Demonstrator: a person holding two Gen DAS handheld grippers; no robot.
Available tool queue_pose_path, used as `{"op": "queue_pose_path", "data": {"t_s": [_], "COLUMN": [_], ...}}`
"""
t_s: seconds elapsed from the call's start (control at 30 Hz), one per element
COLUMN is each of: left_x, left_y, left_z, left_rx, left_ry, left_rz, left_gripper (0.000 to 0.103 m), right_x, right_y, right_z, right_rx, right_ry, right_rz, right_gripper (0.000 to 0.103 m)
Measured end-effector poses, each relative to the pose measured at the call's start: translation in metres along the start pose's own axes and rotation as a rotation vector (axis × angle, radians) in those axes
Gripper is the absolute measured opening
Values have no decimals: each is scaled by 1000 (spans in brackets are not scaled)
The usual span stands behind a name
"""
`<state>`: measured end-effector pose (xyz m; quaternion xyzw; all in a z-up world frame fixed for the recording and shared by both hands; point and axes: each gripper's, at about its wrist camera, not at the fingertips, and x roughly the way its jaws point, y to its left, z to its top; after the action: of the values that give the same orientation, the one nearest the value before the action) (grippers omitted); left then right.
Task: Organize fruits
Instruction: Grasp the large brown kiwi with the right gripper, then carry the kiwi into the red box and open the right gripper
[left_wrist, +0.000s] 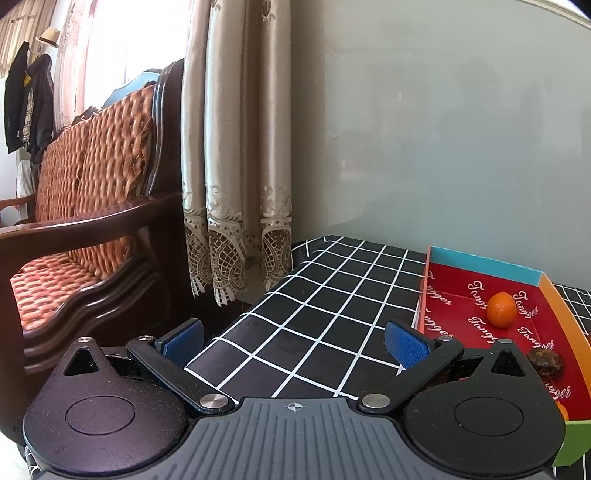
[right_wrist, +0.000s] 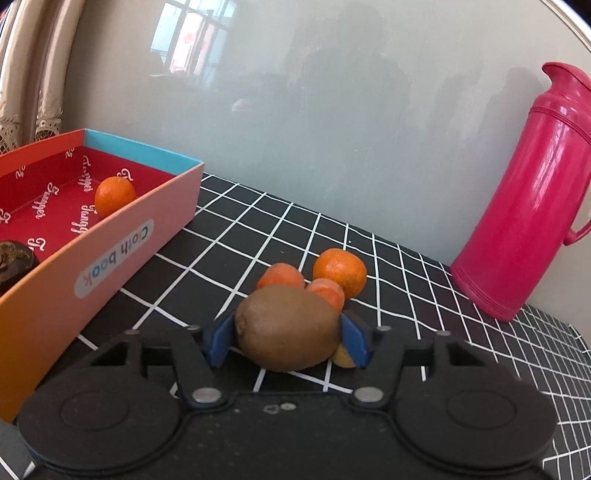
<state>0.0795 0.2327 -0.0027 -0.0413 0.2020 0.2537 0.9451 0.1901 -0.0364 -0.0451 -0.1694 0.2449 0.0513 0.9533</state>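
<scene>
We see a brown kiwi (right_wrist: 288, 326) gripped between the blue pads (right_wrist: 219, 341) of the right gripper (right_wrist: 288, 343), whose jaws are clenched on its two sides; the kiwi sits low over the checked tabletop (right_wrist: 369, 236), and we cannot tell whether it touches the cloth. Just behind the kiwi lie three mandarins in a cluster: two paler ones (right_wrist: 280, 277) (right_wrist: 328, 291) touching or nearly touching the kiwi, and a brighter mandarin (right_wrist: 340, 271) behind them. A small yellowish fruit (right_wrist: 343, 356) peeks out under the kiwi's right side, mostly hidden.

To the left of the kiwi stands the open box (right_wrist: 110, 258), orange and pink outside, red inside, with a "Cloth book" label on its near wall. Inside it one mandarin (right_wrist: 114, 194) rests toward the far end, and a dark wrinkled fruit (right_wrist: 14, 258) lies at the near end. To the right of the kiwi, well apart, a pink thermos jug (right_wrist: 528, 192) stands against the grey wall.

In the left wrist view, the left gripper (left_wrist: 295, 339) hangs over the tabletop left of the box with its jaws spread wide and released, nothing between them. Further left are a wooden sofa (left_wrist: 92, 229) with a woven cushion and beige curtains (left_wrist: 236, 147)
</scene>
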Motion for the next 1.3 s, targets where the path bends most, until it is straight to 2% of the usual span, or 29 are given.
{"op": "queue_pose_path", "data": {"t_s": [0.57, 0.73, 1.0, 1.3], "left_x": [-8, -10, -14, -13], "left_y": [6, 13, 24, 41], "left_z": [3, 3, 4, 1], "left_rx": [-15, -23, -7, -12], "left_ry": [2, 1, 0, -5], "left_rz": [0, 8, 13, 34], "left_gripper": [103, 103, 103, 103], "right_x": [-44, -60, -85, -84], "right_y": [3, 12, 39, 84], "right_z": [16, 23, 38, 44], "right_rx": [17, 18, 25, 44], "right_ry": [-81, -129, -218, -192], "right_rz": [35, 52, 127, 247], "right_gripper": [60, 60, 60, 60]}}
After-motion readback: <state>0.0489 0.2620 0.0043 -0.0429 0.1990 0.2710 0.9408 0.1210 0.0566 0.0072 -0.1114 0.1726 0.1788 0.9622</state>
